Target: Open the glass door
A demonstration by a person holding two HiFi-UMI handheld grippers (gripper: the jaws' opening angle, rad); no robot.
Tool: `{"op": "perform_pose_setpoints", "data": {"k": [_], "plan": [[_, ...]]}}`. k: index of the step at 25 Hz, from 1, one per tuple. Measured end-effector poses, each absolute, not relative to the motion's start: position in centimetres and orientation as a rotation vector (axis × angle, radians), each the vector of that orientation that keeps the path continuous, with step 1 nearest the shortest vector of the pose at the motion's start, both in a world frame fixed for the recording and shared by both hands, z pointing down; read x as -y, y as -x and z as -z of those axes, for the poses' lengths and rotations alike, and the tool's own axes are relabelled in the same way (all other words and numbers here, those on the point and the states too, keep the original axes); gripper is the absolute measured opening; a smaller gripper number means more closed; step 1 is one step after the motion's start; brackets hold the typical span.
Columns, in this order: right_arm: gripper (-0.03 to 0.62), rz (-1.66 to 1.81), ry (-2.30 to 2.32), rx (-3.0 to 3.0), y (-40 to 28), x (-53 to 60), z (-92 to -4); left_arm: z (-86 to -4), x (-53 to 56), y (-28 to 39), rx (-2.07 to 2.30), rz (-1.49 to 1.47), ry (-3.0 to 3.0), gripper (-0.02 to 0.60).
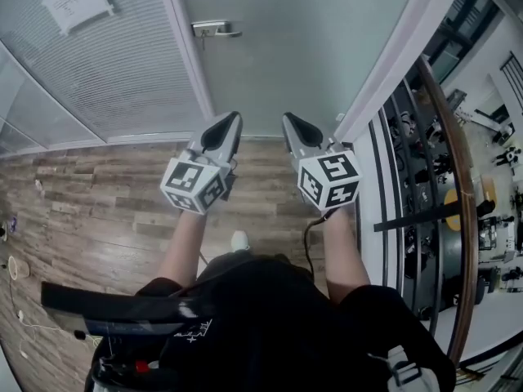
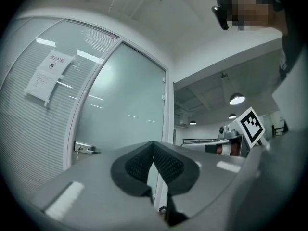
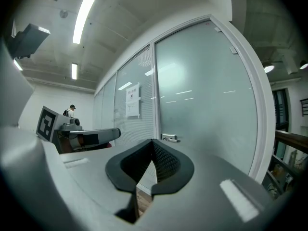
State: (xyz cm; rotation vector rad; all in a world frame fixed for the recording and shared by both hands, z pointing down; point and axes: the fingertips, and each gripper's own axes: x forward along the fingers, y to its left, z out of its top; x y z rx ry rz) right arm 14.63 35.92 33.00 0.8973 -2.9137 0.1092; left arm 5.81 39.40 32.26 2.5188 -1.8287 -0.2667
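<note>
A frosted glass door point(image 1: 302, 47) stands closed ahead, in a white frame. Its metal lever handle point(image 1: 216, 29) sits at the door's left edge, also seen as the handle point(image 2: 86, 149) and the handle point(image 3: 170, 138). My left gripper point(image 1: 222, 129) and right gripper point(image 1: 299, 129) are held side by side, a short way back from the door, over the wood floor. Both are shut with nothing between the pads. Neither touches the door or the handle.
Left of the door is a ribbed glass wall point(image 1: 98, 80) with a paper notice point(image 1: 72, 0) stuck to it. On the right runs a dark railing point(image 1: 458, 186) over a lower hall. A cable and small items point(image 1: 16, 268) lie on the floor at left.
</note>
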Motion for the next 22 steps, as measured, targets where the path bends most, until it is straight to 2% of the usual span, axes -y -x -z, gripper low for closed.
{"op": "perform_pose_setpoints", "data": {"k": [22], "plan": [[0.002,-0.103,-1.028,2.846,-6.8,-30.3,-33.2,-32.6,-32.3,1.5,1.652,0.340,-2.578,-0.002]]}}
